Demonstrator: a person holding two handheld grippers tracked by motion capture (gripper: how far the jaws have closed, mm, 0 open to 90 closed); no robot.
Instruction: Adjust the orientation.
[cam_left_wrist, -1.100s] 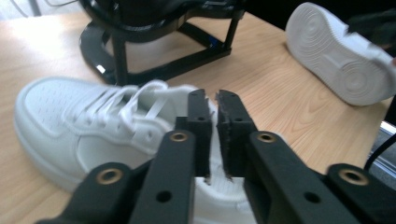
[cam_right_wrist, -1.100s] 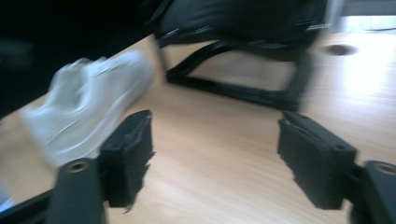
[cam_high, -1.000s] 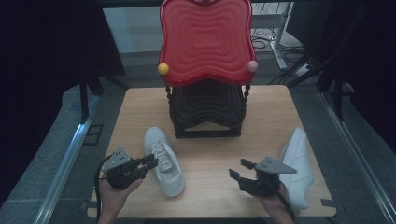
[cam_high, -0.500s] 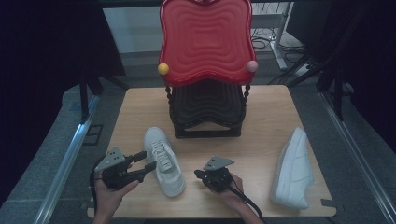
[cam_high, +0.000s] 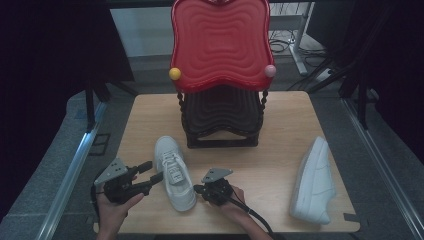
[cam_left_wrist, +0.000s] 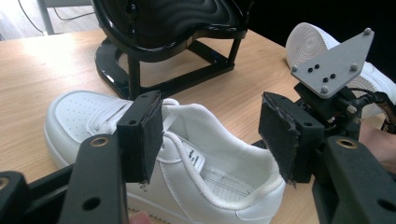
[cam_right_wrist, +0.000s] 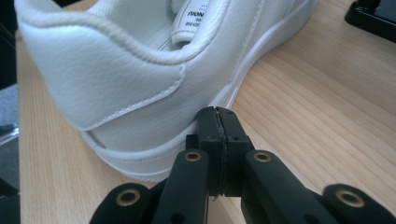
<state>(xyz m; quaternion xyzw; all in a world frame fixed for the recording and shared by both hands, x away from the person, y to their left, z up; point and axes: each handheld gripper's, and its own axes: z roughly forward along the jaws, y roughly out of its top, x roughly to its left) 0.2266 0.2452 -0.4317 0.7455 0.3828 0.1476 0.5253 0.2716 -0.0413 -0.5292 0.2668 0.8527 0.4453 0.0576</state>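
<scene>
A white sneaker (cam_high: 176, 187) stands upright on the wooden table (cam_high: 285, 120), toe pointing away. My left gripper (cam_high: 152, 171) sits at its left side, and its jaws have just been opening. In the left gripper view the sneaker's collar (cam_left_wrist: 219, 163) lies between the two pads (cam_left_wrist: 144, 135), which do not touch it. My right gripper (cam_high: 196, 189) is shut with nothing in it, its tips (cam_right_wrist: 219, 122) low at the sneaker's heel (cam_right_wrist: 116, 79) beside the sole. Its grey plate (cam_left_wrist: 331, 60) is seen past the heel.
A second white sneaker (cam_high: 315, 182) lies on its side at the table's right. A red chair seat (cam_high: 220, 45) tops a black stacked frame (cam_high: 220, 120) at the back centre, just beyond the upright sneaker's toe. Dark floor and rails surround the table.
My right gripper has swung left, from beside the sneaker on its side to the upright sneaker's heel, and its jaws have shut. My left gripper's jaws have spread wider while staying in place.
</scene>
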